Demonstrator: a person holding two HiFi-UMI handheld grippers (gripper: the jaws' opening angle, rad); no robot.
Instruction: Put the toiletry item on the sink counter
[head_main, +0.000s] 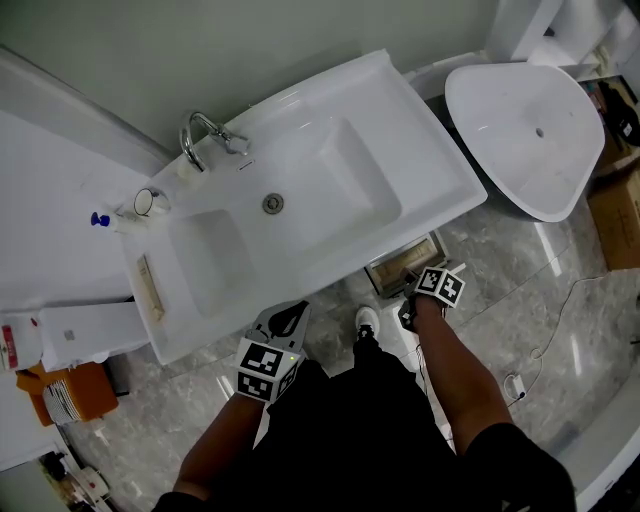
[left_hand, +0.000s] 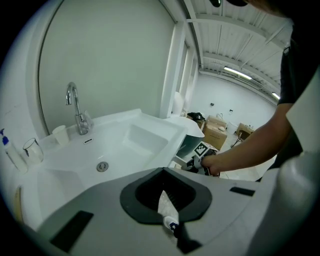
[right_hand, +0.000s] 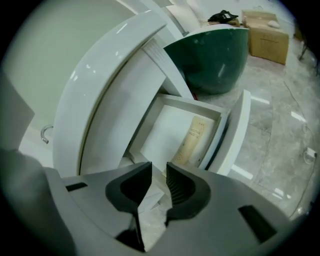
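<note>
A small white tube (left_hand: 167, 210) with a dark cap is the toiletry item. My left gripper (left_hand: 164, 184) is shut on its flat end, cap toward the camera. In the head view the left gripper (head_main: 288, 322) hovers at the front edge of the white sink counter (head_main: 425, 120), short of the basin. My right gripper (head_main: 412, 305) is low beside the open drawer (head_main: 405, 268) under the counter. In the right gripper view, the right gripper (right_hand: 159, 174) stands open with a narrow gap and nothing between its pads. It faces the drawer (right_hand: 162, 131), which holds a beige box (right_hand: 195, 140).
On the counter's left end are a chrome faucet (head_main: 202, 135), a clear cup (head_main: 148, 203), a blue-topped bottle (head_main: 101, 219) and a tan bar (head_main: 150, 288). A second white basin (head_main: 525, 125) stands to the right. Cardboard boxes (head_main: 615, 215) and a cable (head_main: 555, 320) lie on the floor.
</note>
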